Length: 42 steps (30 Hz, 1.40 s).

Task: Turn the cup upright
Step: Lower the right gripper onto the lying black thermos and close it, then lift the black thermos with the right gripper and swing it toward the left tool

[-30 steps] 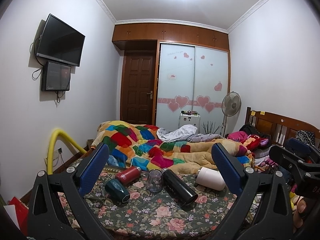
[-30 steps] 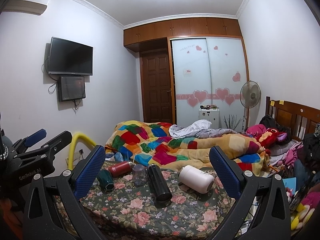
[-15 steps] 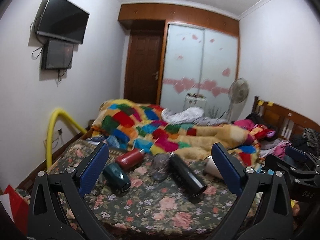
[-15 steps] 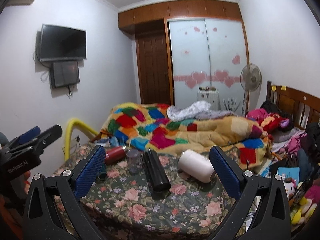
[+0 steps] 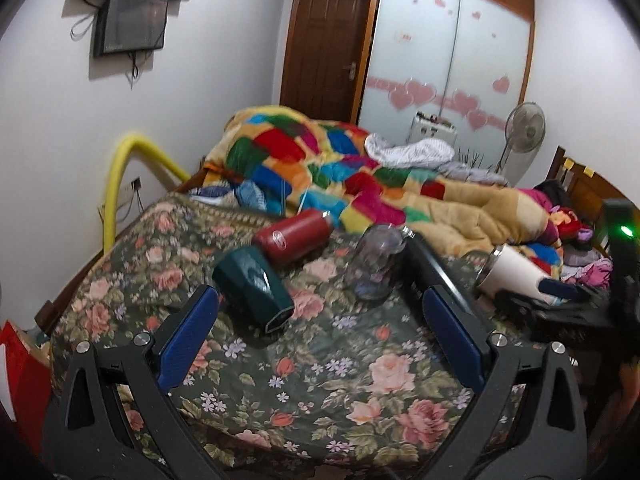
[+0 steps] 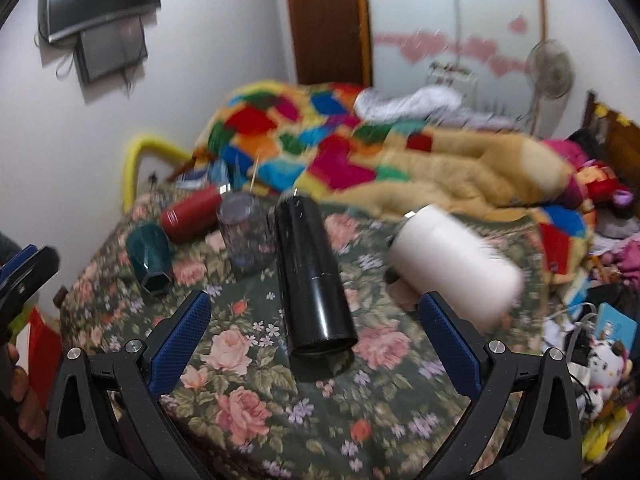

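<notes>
Several cups lie on a floral bedspread [image 5: 320, 368]. A dark green cup [image 5: 254, 288] [image 6: 149, 254], a red flask [image 5: 294, 235] [image 6: 191, 212], a black flask [image 6: 311, 276] [image 5: 438, 276] and a white tumbler [image 6: 456, 266] [image 5: 514, 274] lie on their sides. A clear glass [image 5: 374, 262] [image 6: 244, 232] stands upside down between them. My left gripper [image 5: 320, 328] is open and empty, above the bedspread in front of the green cup and glass. My right gripper [image 6: 316, 328] is open and empty, with the black flask's near end between its fingers.
A patchwork quilt [image 5: 340, 172] is heaped behind the cups. A yellow padded rail [image 5: 120, 176] runs along the bed's left side by the wall. Clothes and toys [image 6: 600, 200] pile at the right, with a wooden headboard [image 5: 580, 188]. The right gripper shows in the left view [image 5: 560, 296].
Both grippers have moved forward and tilted down toward the bedspread. The cups look larger and nearer. The cups themselves have not moved.
</notes>
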Motion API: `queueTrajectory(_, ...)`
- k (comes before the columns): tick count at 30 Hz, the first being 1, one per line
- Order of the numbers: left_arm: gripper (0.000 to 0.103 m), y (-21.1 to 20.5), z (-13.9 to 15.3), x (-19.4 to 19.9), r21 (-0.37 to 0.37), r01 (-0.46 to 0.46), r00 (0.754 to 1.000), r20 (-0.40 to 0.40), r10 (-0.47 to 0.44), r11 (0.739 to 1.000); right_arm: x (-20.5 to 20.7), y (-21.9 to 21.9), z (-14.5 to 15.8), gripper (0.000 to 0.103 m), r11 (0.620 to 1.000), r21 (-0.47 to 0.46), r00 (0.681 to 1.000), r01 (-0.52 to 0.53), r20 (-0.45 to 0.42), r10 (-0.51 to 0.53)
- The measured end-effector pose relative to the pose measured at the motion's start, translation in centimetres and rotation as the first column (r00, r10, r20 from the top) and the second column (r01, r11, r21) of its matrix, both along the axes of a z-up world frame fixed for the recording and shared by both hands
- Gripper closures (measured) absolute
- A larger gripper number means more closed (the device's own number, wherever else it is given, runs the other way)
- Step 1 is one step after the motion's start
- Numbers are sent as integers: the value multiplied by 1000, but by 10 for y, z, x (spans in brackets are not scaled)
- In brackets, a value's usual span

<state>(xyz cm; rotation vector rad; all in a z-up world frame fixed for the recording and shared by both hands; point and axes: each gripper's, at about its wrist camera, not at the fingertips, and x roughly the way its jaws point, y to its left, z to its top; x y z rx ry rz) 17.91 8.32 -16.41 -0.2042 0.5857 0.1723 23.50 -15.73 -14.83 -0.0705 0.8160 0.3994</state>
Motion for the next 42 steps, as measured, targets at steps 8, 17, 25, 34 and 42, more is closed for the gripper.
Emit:
queueTrajectory(8, 0, -1, -26, 19, -14, 19, 997, -71, -20, 1000, 66, 31, -41, 9, 986, -89, 975, -138, -185, 120)
queueTrajectory(17, 0, 1, -35, 25, -16, 13, 996, -93, -14, 1000, 94, 53, -69, 26, 965, -138, 936, -224, -307, 174)
queueTrajectory(25, 0, 5, -35, 24, -8, -8, 995, -97, 7, 1000, 108, 60, -87, 34, 949, -203, 919, -242, -363, 156)
queueTrajectory(34, 0, 1, -25, 20, 12, -5, 996, -84, 6, 1000, 108, 54, -86, 41, 953, -188, 916, -239, -369, 157)
queueTrajectory(42, 0, -10, -11, 11, 24, -6, 998, -67, 7, 1000, 93, 35, -74, 41, 965, -154, 923, -212, -355, 146)
